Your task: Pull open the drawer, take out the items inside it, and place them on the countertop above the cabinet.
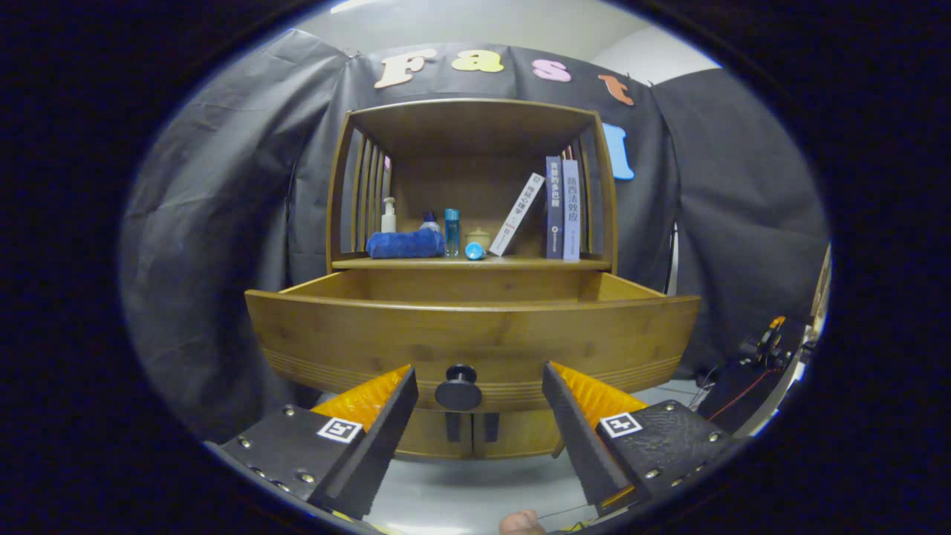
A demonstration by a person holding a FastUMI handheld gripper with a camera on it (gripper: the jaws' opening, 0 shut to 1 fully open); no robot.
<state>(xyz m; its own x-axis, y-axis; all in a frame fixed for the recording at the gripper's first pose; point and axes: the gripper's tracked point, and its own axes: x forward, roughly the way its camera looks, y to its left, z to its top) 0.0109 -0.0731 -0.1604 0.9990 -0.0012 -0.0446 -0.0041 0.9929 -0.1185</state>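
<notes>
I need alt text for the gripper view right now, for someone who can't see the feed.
The wooden drawer stands pulled open, its black knob between the open claw's two spread fingers, neither touching it. Beyond, on the countertop, sit a blue towel, small bottles and three books; the drawer's inside is hidden.

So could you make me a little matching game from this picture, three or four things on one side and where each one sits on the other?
Things:
1. black knob
2. blue towel
3. leaning white book
4. drawer

Places or states:
A. rolled up on the countertop, next to a white pump bottle
B. pulled out from the cabinet
C. between the open fingers, touching neither
D. tilted against two upright books

Pairs: 1-C, 2-A, 3-D, 4-B
</notes>
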